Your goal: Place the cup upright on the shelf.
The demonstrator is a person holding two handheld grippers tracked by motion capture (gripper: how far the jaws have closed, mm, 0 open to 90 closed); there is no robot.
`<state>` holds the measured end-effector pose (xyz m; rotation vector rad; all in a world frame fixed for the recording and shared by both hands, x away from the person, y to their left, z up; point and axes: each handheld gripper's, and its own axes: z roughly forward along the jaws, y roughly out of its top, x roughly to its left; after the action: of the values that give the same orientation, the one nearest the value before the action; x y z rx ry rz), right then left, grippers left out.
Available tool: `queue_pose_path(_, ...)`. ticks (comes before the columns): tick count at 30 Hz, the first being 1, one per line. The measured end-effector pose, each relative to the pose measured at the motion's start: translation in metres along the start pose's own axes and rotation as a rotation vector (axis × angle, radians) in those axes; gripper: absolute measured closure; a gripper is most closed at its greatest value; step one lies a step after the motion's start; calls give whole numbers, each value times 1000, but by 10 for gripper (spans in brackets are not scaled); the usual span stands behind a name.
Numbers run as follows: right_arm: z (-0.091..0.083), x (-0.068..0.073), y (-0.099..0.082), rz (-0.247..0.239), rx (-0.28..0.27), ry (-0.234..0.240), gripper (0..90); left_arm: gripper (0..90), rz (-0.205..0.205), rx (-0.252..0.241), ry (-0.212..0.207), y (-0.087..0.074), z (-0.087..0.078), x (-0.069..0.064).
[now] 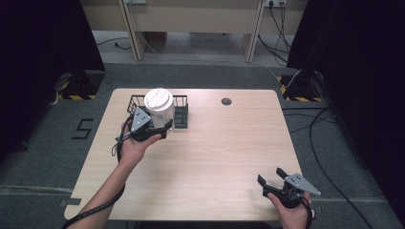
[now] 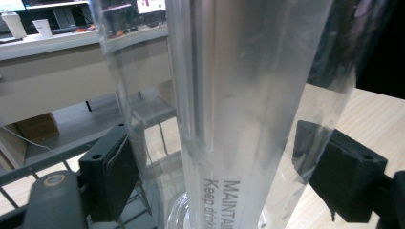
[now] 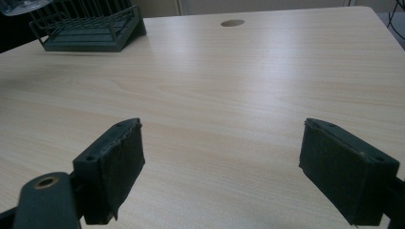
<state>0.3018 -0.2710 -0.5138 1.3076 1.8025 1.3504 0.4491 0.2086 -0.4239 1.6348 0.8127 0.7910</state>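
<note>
Left gripper (image 1: 160, 130) clamped on a clear cup (image 1: 161, 112) with a white lid (image 1: 158, 98), held up just in front of the black wire basket (image 1: 180, 112) at the table's (image 1: 215, 157) back left. Can't tell what's inside. Right gripper (image 1: 270, 180) wide open, holding nothing, near the front right corner.

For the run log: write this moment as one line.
left tongs: shut on clear plastic cup with white lid | cup: above black wire basket | right tongs: open, empty, near light wooden table front edge

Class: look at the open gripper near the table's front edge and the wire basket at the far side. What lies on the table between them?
Nothing: in the right gripper view, bare wooden table runs from the right gripper to the wire basket.
</note>
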Motion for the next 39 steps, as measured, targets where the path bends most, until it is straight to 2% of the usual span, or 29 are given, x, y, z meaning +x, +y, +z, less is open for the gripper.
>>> queue_pose_path(19, 0, 0, 0, 0, 0, 1, 158, 179, -20, -23, 68, 16, 10, 23)
queue_pose_path(39, 0, 0, 0, 6, 1, 7, 158, 179, -32, -31, 116, 28, 24, 41)
